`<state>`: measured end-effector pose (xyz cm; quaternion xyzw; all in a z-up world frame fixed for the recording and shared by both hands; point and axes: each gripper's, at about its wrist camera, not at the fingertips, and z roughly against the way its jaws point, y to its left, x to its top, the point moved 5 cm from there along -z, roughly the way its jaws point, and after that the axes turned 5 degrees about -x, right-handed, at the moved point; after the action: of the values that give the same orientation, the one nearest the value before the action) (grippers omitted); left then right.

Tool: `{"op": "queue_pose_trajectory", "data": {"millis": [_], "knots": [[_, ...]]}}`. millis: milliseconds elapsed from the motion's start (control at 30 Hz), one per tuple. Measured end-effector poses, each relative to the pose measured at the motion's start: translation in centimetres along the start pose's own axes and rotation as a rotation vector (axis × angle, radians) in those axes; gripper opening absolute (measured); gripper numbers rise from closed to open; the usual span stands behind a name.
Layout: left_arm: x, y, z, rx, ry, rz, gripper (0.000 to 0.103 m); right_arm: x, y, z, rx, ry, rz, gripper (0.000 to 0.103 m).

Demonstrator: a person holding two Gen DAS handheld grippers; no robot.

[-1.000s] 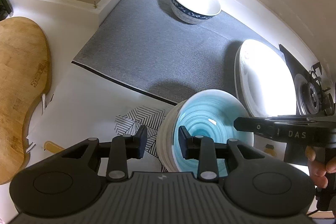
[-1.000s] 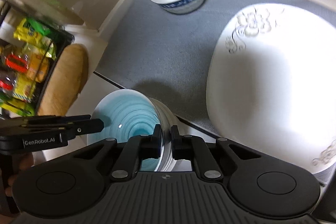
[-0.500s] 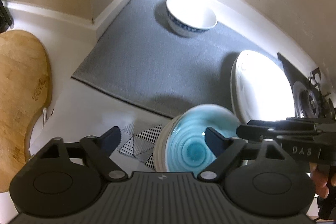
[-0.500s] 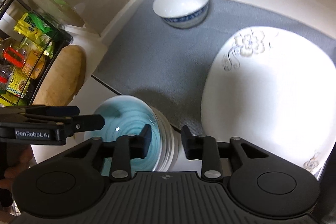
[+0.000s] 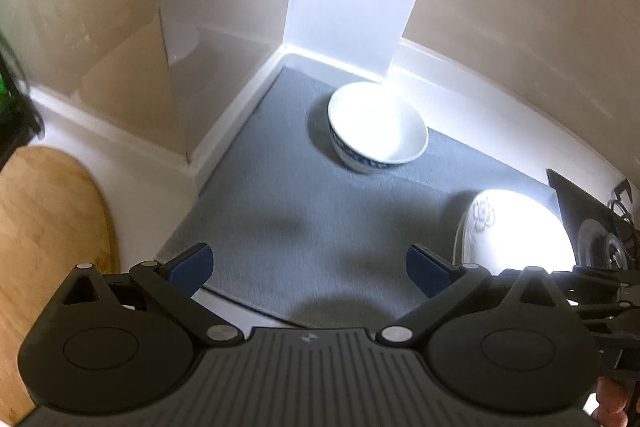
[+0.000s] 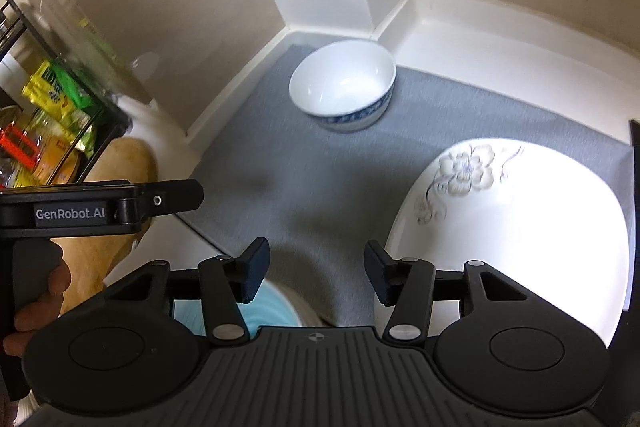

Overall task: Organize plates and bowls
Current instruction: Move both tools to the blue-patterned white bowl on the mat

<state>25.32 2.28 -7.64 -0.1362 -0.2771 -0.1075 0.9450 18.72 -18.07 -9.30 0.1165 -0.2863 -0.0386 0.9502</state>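
Our left gripper (image 5: 310, 267) and right gripper (image 6: 316, 269) are both opening, empty, over the grey mat (image 6: 304, 163); the blue-rimmed bowl (image 6: 343, 86) sits at the mat's far corner.

Behind the right claw (image 6: 316, 269), the blue bowl (image 6: 276, 311) is mostly hidden by the claw's body. Right of it, the white plate (image 6: 520, 239) is glared out. Far left, the shelf packets (image 6: 48, 115) blur.
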Motion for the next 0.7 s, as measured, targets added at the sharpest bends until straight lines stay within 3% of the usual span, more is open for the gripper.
{"op": "queue_pose_trajectory", "data": {"millis": [367, 700], "knots": [[2.8, -0.1, -3.2, 0.014, 0.0, 0.0, 0.103, 3.5, -1.3, -1.8, -0.03, -0.048, -0.037, 0.06], [5.8, -0.1, -9.1, 0.015, 0.024, 0.099, 0.103, 8.0, -4.7, -5.9, -0.101, -0.101, -0.122, 0.063]]}}
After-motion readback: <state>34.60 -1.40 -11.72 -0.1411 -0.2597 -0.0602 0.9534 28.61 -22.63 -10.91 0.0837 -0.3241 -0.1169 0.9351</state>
